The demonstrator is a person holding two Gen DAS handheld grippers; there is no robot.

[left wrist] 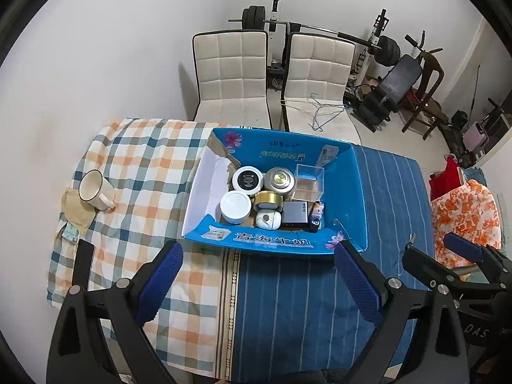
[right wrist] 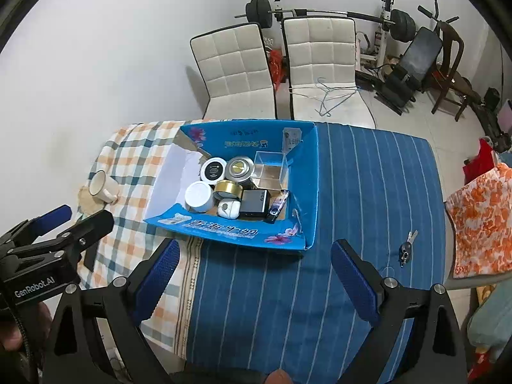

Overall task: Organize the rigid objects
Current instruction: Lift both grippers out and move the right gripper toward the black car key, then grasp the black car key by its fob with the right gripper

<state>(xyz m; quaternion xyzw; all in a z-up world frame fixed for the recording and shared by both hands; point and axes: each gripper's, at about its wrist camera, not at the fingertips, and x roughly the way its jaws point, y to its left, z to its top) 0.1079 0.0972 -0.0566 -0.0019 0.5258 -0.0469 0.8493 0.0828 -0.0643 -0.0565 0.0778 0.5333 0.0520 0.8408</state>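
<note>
A blue cardboard box (left wrist: pixel 352 192) (right wrist: pixel 310 185) sits open on the table. It holds several items: two white jars (left wrist: pixel 235 206), a gold tape roll (left wrist: pixel 268 200), a silver round tin (left wrist: pixel 279 179), a clear plastic box (left wrist: pixel 308 180), a dark grey device (left wrist: pixel 294 212) and a small white case (left wrist: pixel 268 220). A cream mug (left wrist: pixel 95 190) (right wrist: pixel 102 186) lies on its side at the left. Keys (right wrist: pixel 407 247) lie on the blue cloth at the right. My left gripper (left wrist: pixel 259 275) is open and empty, in front of the box. My right gripper (right wrist: pixel 256 272) is open and empty, also in front of it.
The table has a checked cloth (left wrist: pixel 134 172) on the left and a blue striped cloth (right wrist: pixel 368 192) on the right. Two white chairs (left wrist: pixel 230 73) stand behind it. Gym equipment (left wrist: pixel 384 64) fills the back right. An orange floral cloth (right wrist: pixel 480 217) lies at the right edge.
</note>
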